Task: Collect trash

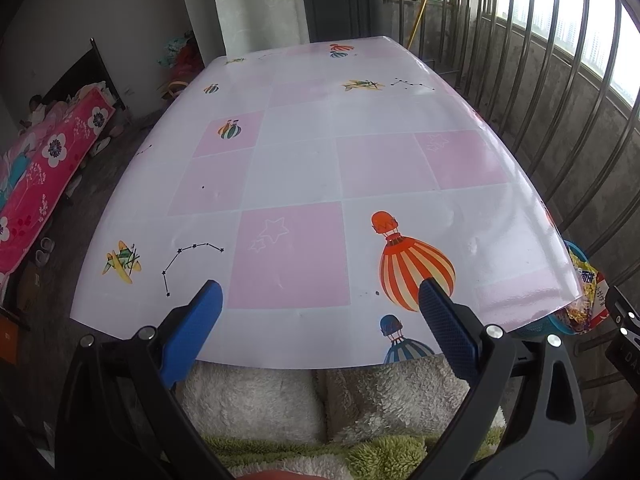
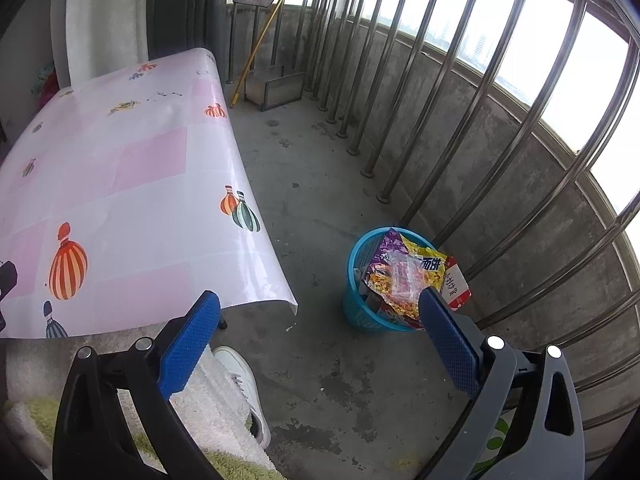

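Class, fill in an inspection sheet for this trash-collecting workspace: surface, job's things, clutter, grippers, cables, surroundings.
Surface: table under a pink-and-white balloon-print cover, no objects on it.
Job's things: blue bin on the floor, packed with snack wrappers.
Clutter: white shoe by the table.
Grippers: left gripper and right gripper open, empty.
Cables: nothing seen.
Surroundings: metal railing, yellow pole.

Left gripper (image 1: 320,292), right gripper (image 2: 320,302) agape

Daylight pours through steel window bars (image 2: 472,92) onto a stained concrete floor (image 2: 320,184); a balloon-print cloth covers the table (image 1: 320,168).
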